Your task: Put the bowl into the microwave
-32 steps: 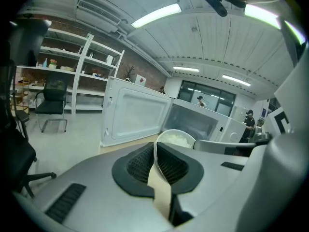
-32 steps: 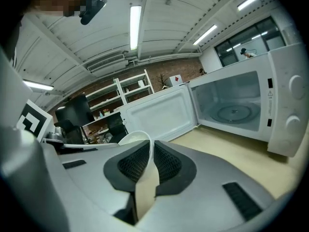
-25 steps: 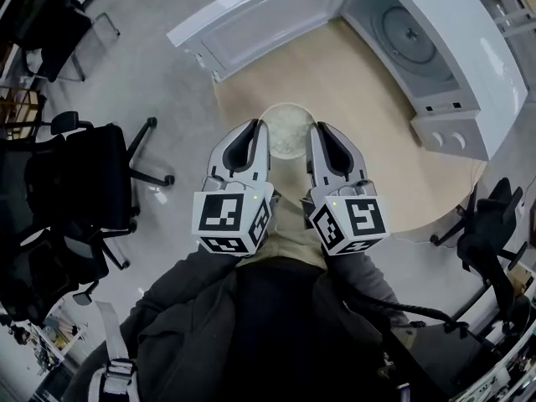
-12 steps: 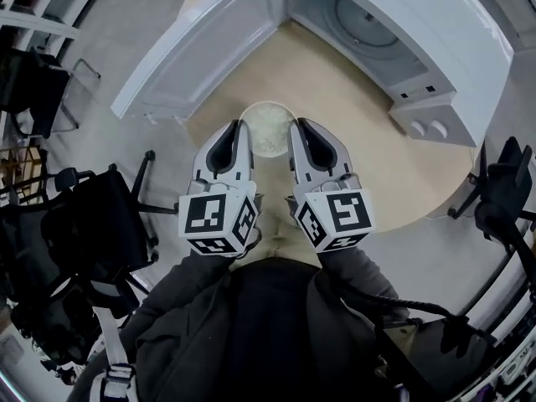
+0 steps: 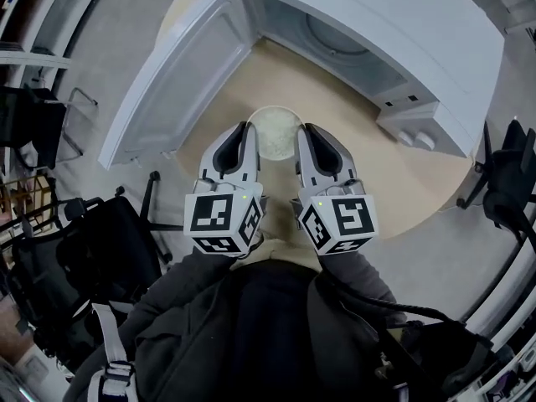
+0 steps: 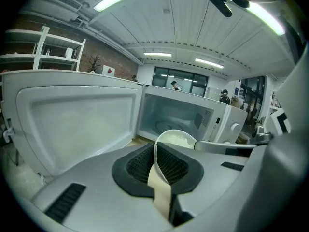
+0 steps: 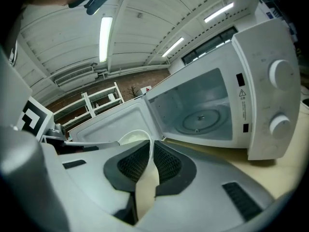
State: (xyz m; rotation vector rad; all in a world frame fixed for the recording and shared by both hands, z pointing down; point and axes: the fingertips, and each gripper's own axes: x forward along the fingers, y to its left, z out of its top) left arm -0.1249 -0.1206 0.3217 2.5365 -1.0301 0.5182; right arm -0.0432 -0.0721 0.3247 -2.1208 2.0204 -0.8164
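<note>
A white bowl (image 5: 275, 132) with pale food in it hangs above the wooden table, carried between both grippers. My left gripper (image 5: 248, 137) is shut on the bowl's left rim (image 6: 157, 151), and my right gripper (image 5: 301, 137) is shut on its right rim (image 7: 150, 151). The white microwave (image 5: 394, 32) stands just beyond the bowl with its door (image 5: 180, 74) swung wide to the left. Its cavity with the glass turntable (image 7: 200, 117) faces the bowl, in both gripper views too.
The round wooden table (image 5: 368, 157) carries the microwave, whose control knobs (image 5: 416, 139) are at the right. Black office chairs (image 5: 75, 249) stand on the grey floor at the left, and another chair (image 5: 511, 182) at the right. White shelving (image 7: 101, 100) lines the back wall.
Both grippers have carried the bowl nearer to the open microwave. The microwave and its door now fill more of the head view's top.
</note>
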